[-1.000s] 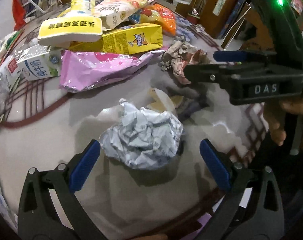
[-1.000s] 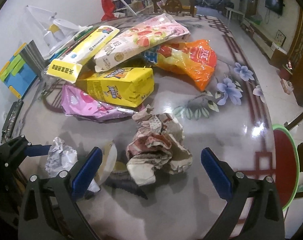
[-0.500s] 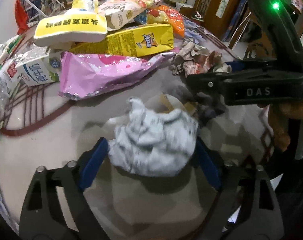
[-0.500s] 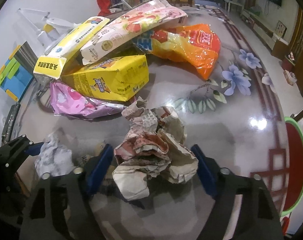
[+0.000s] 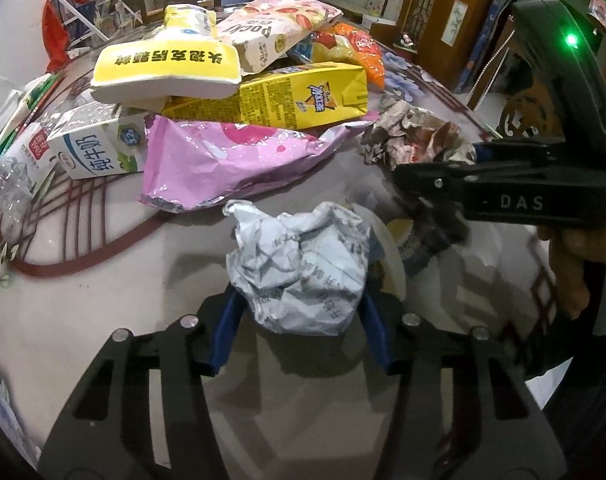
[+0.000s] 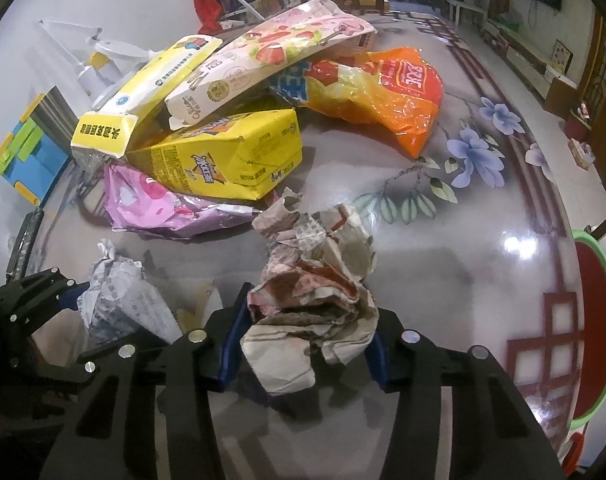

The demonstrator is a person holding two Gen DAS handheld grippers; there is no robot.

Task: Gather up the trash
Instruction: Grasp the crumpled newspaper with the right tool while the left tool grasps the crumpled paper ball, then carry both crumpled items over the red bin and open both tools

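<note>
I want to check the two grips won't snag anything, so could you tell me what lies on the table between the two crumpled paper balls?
A flattened cream-coloured scrap lies between the white paper ball and the reddish paper ball, seen in the left wrist view.

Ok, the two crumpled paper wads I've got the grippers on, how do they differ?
The grey-white wad sits between the left gripper pads; the brown-red wad sits between the right gripper pads.
The grey-white wad is pale with dark print; the brown-red wad is tan with red and brown patches.
The grey-white wad is a tight ball; the brown-red wad is looser, with flaps sticking out.
Both are crumpled paper on the table, with jaws just closed onto them.
</note>
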